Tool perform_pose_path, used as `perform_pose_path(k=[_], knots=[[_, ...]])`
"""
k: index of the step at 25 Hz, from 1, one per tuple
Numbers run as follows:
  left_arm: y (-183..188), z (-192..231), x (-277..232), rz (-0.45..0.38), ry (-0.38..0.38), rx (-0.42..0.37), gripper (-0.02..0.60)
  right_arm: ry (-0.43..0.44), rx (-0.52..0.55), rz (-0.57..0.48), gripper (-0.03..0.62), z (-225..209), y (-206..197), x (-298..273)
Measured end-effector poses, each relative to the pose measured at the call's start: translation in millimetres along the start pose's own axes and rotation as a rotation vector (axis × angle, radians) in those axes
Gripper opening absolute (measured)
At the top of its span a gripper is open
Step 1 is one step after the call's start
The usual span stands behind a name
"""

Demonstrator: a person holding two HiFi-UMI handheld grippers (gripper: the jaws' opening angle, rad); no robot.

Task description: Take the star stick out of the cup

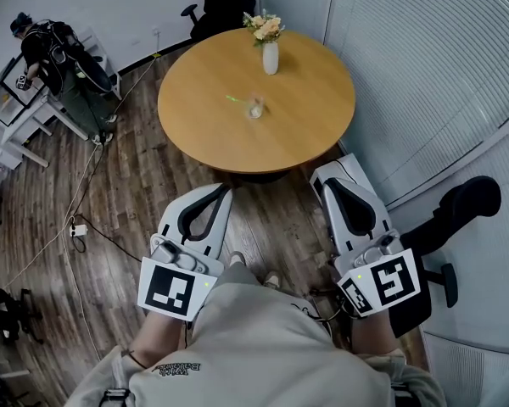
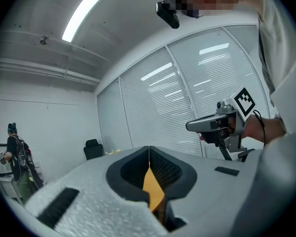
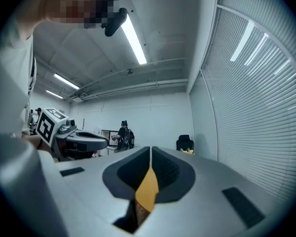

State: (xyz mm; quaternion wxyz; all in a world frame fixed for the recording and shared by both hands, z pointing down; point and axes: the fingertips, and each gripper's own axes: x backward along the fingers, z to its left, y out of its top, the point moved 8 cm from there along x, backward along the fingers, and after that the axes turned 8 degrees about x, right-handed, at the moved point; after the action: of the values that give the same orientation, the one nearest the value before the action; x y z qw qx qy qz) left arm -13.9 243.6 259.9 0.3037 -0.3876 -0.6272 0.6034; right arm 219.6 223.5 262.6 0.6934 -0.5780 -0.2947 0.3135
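None of the task is done at this moment, as judged from the layout below.

- **Bench** (image 1: 204, 121): round and wooden. It stands ahead of the person, across a stretch of plank floor (image 1: 136, 193).
- **Left tool** (image 1: 224, 190) and **right tool** (image 1: 322, 176): both are held low, close to the person's body. They point toward the bench and are well apart from everything on it. In each gripper view the two jaws meet along a closed seam, with nothing between them.
- **Vase** (image 1: 271, 58): white and upright near the bench's far edge, with flowers in it.
- **Cup** (image 1: 255, 107): clear and upright near the middle of the bench, with no tool near it.
- **Star stick** (image 1: 236, 100): a thin green stem that leans out of the cup toward the left. Its star end is too small to make out.

What is left is every step: the approach to the bench, the parting of one tool's jaws, a grip on the stem, and a lift clear of the cup.
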Motion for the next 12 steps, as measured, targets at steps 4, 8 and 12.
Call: perform_pose_path(k=[4,8,12], knots=[[-0.4,-0.3,1.3,0.008,0.011,-0.004,0.023,0.012,0.003,-0.002,0.035,-0.8,-1.6,-0.2],[-3.6,0.5,0.2,0.007,0.015,0.005,0.023,0.02,0.004,0.0,0.035,-0.3,-3.8,-3.7],[-4.8,4.8,-5.3,0.003,0.009,0.01,0.023,0.019,0.014,0.003,0.035,-0.7,-4.7,-7.4]])
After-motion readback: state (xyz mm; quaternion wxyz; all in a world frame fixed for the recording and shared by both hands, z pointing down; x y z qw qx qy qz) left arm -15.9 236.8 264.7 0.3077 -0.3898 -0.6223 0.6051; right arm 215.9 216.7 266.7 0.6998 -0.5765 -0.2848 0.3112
